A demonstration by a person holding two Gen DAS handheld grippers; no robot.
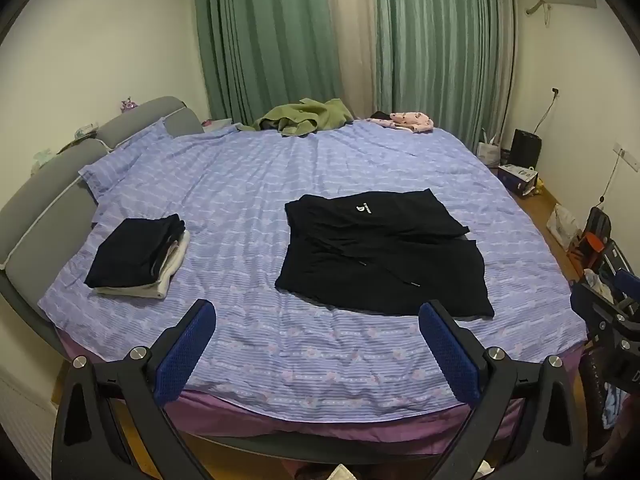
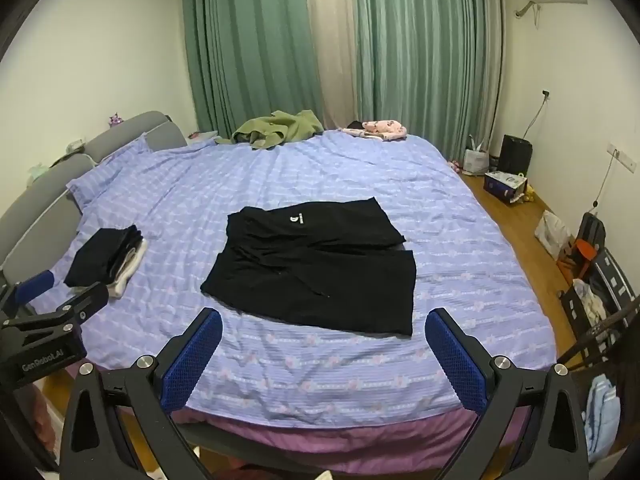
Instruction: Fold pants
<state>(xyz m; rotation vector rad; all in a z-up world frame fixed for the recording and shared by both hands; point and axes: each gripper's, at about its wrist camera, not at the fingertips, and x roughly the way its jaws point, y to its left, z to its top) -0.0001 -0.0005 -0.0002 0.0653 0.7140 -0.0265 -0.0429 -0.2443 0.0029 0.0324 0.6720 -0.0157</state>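
Note:
Black pants (image 1: 384, 256) (image 2: 316, 268) with a small white logo and a drawstring lie spread flat on the lilac striped bed cover (image 1: 280, 184) (image 2: 460, 240), near its front edge. My left gripper (image 1: 318, 312) hovers open above the bed's front edge, left of and short of the pants, with nothing between its blue pads. Open as well, my right gripper (image 2: 324, 320) hangs just in front of the pants' near hem, its jaws bare. The left gripper's body (image 2: 52, 320) shows at the left edge of the right wrist view; the right gripper's body (image 1: 608, 312) shows at the right edge of the left wrist view.
A stack of folded clothes (image 1: 140, 256) (image 2: 106, 262) lies on the bed's left side near the grey headboard (image 1: 48, 188). A green garment (image 1: 304, 118) and a pink one (image 1: 408, 120) lie at the far edge by the curtains. Bags and boxes (image 2: 506, 186) crowd the floor at right.

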